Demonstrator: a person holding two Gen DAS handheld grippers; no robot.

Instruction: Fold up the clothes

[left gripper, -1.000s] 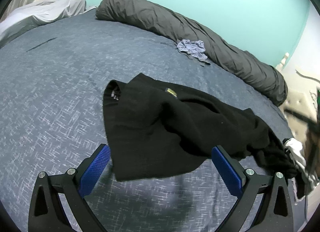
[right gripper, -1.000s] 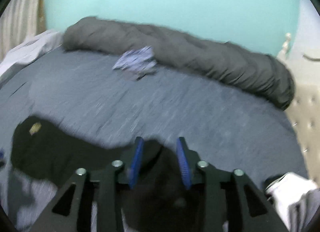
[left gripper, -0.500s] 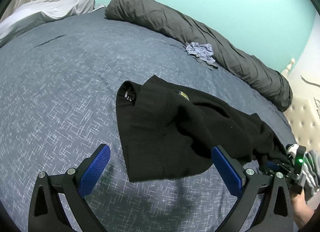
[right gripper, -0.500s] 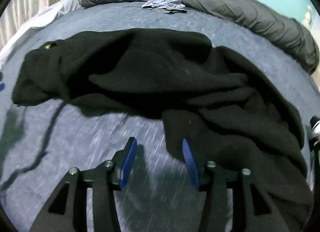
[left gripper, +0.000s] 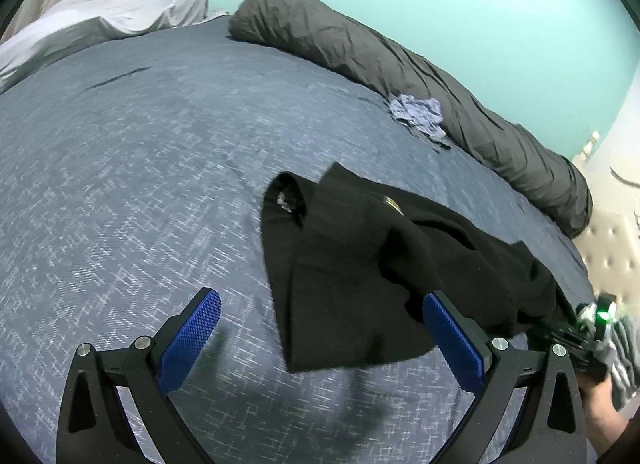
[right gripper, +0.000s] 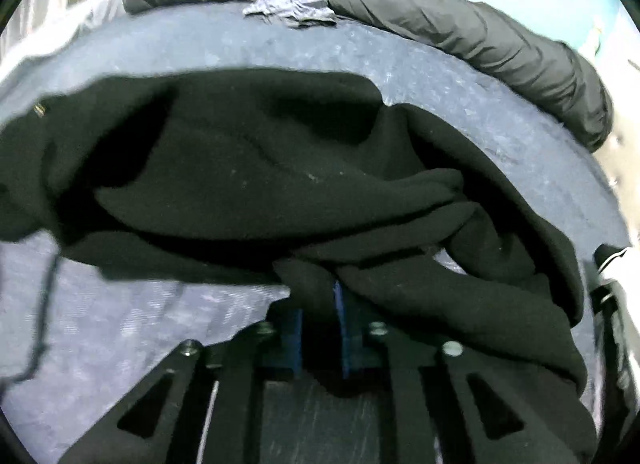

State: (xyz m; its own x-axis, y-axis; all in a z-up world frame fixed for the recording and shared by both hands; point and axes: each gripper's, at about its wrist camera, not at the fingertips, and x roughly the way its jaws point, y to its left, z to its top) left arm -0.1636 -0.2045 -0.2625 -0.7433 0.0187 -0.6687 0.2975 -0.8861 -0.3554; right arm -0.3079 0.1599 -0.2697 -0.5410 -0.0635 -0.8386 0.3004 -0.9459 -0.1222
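A black garment (left gripper: 360, 264) lies rumpled on the blue bedspread (left gripper: 140, 184), its collar and small gold label toward the far side. My left gripper (left gripper: 320, 328) hangs open just above the garment's near edge, holding nothing. In the right wrist view the same black garment (right gripper: 280, 168) fills the middle, and my right gripper (right gripper: 318, 316) is shut on a bunched fold of its near edge. The blue pads are mostly buried in the cloth. The right gripper's body (left gripper: 592, 328), with a green light, shows at the left wrist view's right edge.
A long dark grey rolled duvet (left gripper: 400, 64) runs along the far side by the teal wall. A small crumpled blue-grey cloth (left gripper: 418, 116) lies beside it. Pale grey bedding (left gripper: 100, 20) sits far left. A tufted cream headboard (left gripper: 612, 256) and striped fabric (left gripper: 624, 348) are at right.
My right gripper dropped low onto the garment's near edge and closed on a fold. The left gripper stayed open, drifting slightly over the bed.
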